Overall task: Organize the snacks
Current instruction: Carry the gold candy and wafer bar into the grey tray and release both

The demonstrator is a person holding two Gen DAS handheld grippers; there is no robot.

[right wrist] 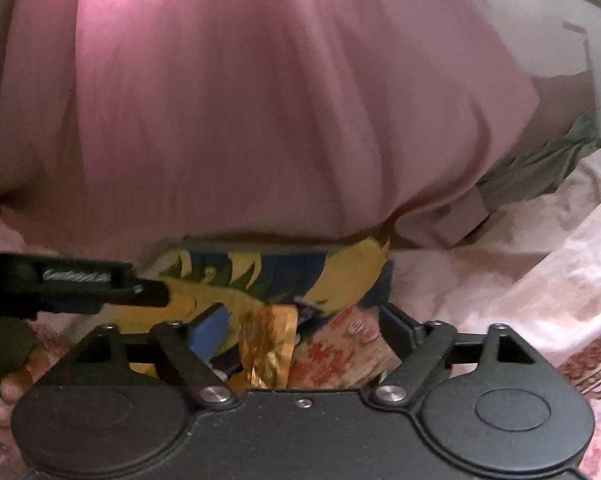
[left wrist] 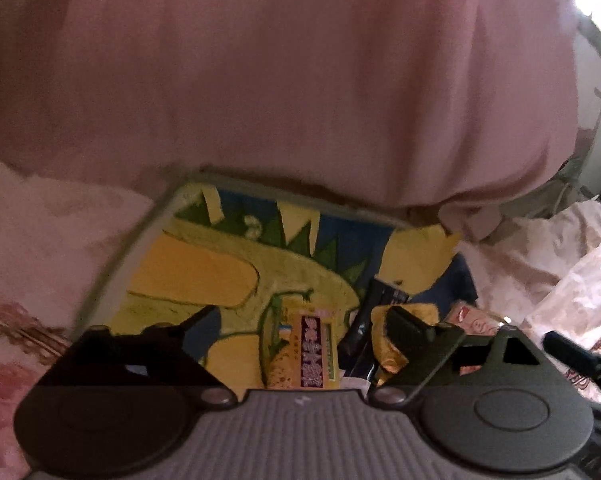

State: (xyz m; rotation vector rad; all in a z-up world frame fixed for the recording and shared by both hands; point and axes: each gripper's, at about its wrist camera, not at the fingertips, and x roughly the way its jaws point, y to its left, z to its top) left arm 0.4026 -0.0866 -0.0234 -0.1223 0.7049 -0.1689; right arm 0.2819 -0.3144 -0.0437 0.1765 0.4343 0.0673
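Observation:
A tray with a yellow, green and blue cartoon print lies on the bed. Snack packs sit at its near end. In the left wrist view my left gripper is open, its fingers either side of a yellow bar pack with a dark red label; a black stick pack and a gold wrapper lie to the right. In the right wrist view my right gripper is open over a gold foil pack and a red-printed pack. The left gripper's body shows at the left.
A person's pink garment fills the upper half of both views, just beyond the tray. Pink floral bedding surrounds the tray. A hand holds the left gripper's handle at the lower left of the right wrist view.

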